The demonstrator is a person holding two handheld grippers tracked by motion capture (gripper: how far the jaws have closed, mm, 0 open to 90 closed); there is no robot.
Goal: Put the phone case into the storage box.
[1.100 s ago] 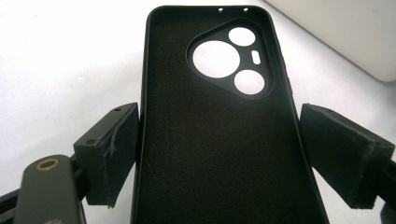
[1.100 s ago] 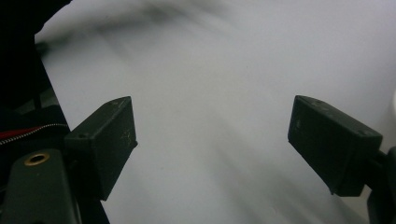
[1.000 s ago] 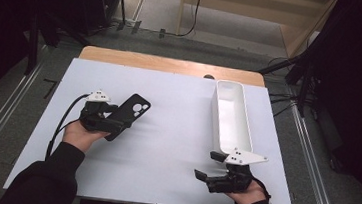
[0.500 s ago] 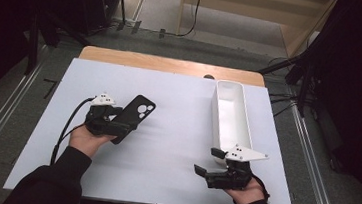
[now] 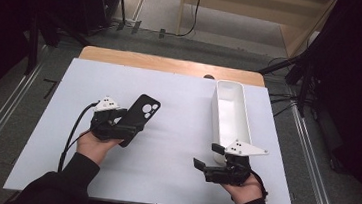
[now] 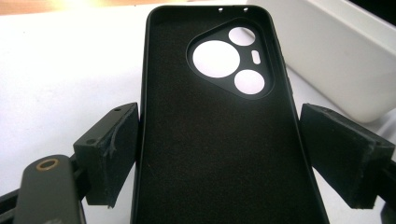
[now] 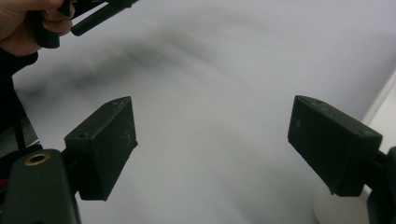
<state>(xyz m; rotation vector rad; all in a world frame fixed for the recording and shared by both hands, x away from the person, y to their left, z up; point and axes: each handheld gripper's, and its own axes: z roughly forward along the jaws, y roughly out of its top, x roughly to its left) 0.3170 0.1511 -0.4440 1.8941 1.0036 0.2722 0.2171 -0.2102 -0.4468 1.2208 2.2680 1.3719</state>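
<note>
The left gripper point(image 6: 219, 154) is clamping a black phone case point(image 6: 219, 121) by its 2 long edges — inner side facing up, camera cutout pointing away toward the white tray point(image 5: 230, 114). The case is sitting over the left part of the white table point(image 5: 174, 146). The right gripper point(image 7: 212, 144) is hovering with jaws spread, nothing between them — just beside the tray's near end

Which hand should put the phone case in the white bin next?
Left. The left gripper already has the phone case between its fingers. The right gripper is open and empty beside the white bin.
</note>
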